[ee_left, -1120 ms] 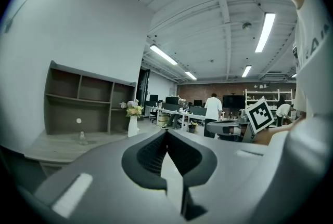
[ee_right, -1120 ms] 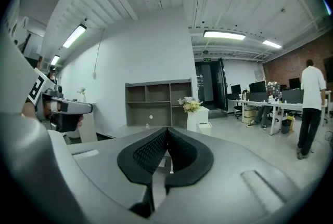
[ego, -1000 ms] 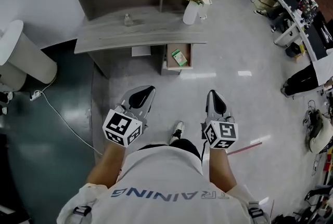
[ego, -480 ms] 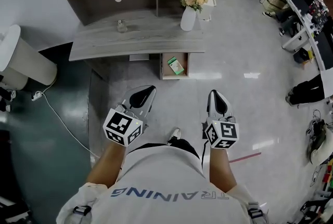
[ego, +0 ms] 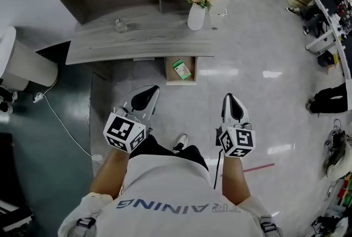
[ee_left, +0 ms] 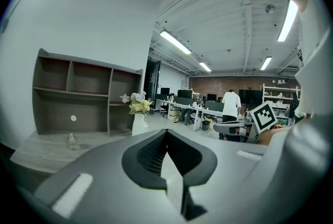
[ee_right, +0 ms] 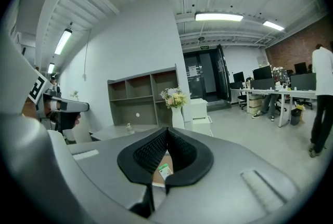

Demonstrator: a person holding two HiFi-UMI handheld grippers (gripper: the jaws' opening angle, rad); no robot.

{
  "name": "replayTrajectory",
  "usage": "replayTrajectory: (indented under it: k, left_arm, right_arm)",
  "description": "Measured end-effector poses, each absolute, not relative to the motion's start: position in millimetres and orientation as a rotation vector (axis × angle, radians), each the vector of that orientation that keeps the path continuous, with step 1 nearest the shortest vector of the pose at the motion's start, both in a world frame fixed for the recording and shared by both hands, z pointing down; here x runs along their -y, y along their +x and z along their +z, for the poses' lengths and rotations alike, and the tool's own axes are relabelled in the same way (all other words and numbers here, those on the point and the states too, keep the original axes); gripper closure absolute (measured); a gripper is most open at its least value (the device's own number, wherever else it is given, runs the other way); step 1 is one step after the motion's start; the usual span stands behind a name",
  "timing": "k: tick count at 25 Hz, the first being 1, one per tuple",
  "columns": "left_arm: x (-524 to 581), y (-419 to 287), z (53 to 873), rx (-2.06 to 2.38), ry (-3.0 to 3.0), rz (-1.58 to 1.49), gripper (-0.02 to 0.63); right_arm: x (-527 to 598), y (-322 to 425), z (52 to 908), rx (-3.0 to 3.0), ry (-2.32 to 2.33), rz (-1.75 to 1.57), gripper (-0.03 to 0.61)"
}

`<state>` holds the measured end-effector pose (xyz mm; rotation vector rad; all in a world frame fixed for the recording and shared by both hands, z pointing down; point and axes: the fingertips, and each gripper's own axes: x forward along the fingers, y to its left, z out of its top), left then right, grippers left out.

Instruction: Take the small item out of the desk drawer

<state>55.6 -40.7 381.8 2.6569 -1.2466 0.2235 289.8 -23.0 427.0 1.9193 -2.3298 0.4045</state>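
**Head view.** A grey wood-grain desk (ego: 110, 46) runs across the top of the frame. An open wooden drawer (ego: 168, 71) is pulled out from under its front edge. The small green-and-white flat item (ego: 181, 69) lies inside the drawer, about mid-floor and untouched. A white vase of flowers (ego: 196, 15) stands on the desk just behind the drawer. The left gripper (ego: 148, 91) and right gripper (ego: 228, 99) are held out side by side over bare floor, both well apart from the drawer. The task is at the approach stage.

**Left gripper view.** The jaw tips meet and there is nothing between them. It is aimed at the left part of the desk, not at the drawer.

**Right gripper view.** The jaws are closed tip to tip and empty. The drawer and the item show far off, through the slot below the tips, so this gripper is roughly lined up with them.

**Risks, as judged.**
- Closed jaws must be spread before they reach the drawer, or the tips will simply push the item.
- The item lies flat and looks thin, so the pads could skate over it or drive it to the back wall.
- The desk edge overhangs the drawer, so a steep entry could knock it.
- The vase stands close above the drawer, so a high approach could tip it.
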Motion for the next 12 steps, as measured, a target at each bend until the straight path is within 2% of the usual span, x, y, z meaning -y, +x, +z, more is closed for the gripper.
replayTrajectory:
  k: [12]
  left_arm:
    - [123, 0, 401, 1.151, 2.672, 0.166, 0.615]
  right_arm:
    - [84, 230, 432, 2.192, 1.934, 0.396, 0.561]
